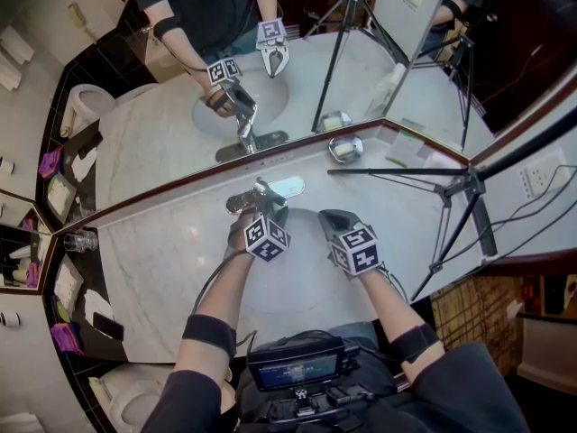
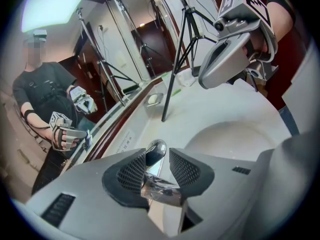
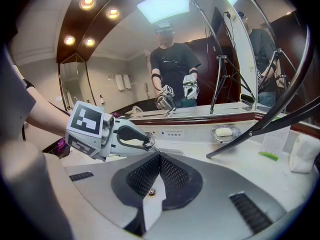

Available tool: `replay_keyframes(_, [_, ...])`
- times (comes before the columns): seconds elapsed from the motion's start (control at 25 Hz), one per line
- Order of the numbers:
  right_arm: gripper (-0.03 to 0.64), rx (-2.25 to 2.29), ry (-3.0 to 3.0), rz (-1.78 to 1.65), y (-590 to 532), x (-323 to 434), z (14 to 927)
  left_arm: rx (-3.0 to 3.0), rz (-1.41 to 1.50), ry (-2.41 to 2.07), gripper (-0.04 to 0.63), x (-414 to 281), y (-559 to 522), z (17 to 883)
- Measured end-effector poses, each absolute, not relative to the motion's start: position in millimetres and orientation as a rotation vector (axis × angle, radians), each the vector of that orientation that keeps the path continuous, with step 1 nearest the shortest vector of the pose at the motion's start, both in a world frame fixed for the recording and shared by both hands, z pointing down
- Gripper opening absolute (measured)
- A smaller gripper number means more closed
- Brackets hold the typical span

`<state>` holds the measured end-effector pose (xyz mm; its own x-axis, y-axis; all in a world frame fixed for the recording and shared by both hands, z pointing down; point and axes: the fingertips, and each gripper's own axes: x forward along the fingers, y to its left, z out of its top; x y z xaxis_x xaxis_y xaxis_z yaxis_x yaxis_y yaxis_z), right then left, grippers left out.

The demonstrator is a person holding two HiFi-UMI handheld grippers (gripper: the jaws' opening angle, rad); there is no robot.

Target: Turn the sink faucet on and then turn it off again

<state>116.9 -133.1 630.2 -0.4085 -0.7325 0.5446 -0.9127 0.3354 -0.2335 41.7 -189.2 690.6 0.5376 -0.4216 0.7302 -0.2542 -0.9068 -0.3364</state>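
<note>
White marble desk (image 1: 153, 278) under a wall mirror (image 1: 162, 124), bathroom setting; black tripod (image 1: 469, 192) at right of the head view and a small chrome soap dish (image 1: 345, 148) at the mirror edge. Chrome sink faucet (image 1: 261, 192) sits centre frame, at the far rim of the white oval basin (image 2: 240, 139). Left hand-held gripper (image 2: 157, 154) is clamped on the faucet's lever handle, with a pad on either side of the chrome bar. Right hand-held gripper (image 3: 159, 156) has its jaws together on nothing and hovers over the basin just right of the left one. No water stream visible at the spout, so the on-stroke is probably the step in hand, though this is a judgement only. To do it well: keep the clamp square on the lever, swing the wrist about the lever's pivot rather than pulling, watch for pads slipping on polished metal, and keep the right gripper clear.
</note>
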Motion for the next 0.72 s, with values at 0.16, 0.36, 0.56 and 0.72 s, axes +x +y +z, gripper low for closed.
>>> replay_keyframes(0.16, [0.02, 1.463, -2.263, 0.735, -132.7, 119.2, 630.4, -2.594, -1.307, 0.59, 0.126, 42.5, -187.2, 693.3])
replay_keyframes(0.36, [0.02, 1.465, -2.262, 0.739, -131.9, 120.3, 632.3, -2.584, -1.311, 0.592, 0.12, 43.4, -187.1, 693.8])
replay_keyframes(0.56, [0.02, 1.463, -2.265, 0.736, -131.2, 118.7, 632.0, -2.579, -1.323, 0.586, 0.12, 42.6, -187.7, 693.1])
replay_keyframes(0.72, [0.02, 1.458, -2.274, 0.73, -130.8, 118.0, 629.8, -2.591, -1.328, 0.578, 0.106, 40.2, -183.6, 687.6])
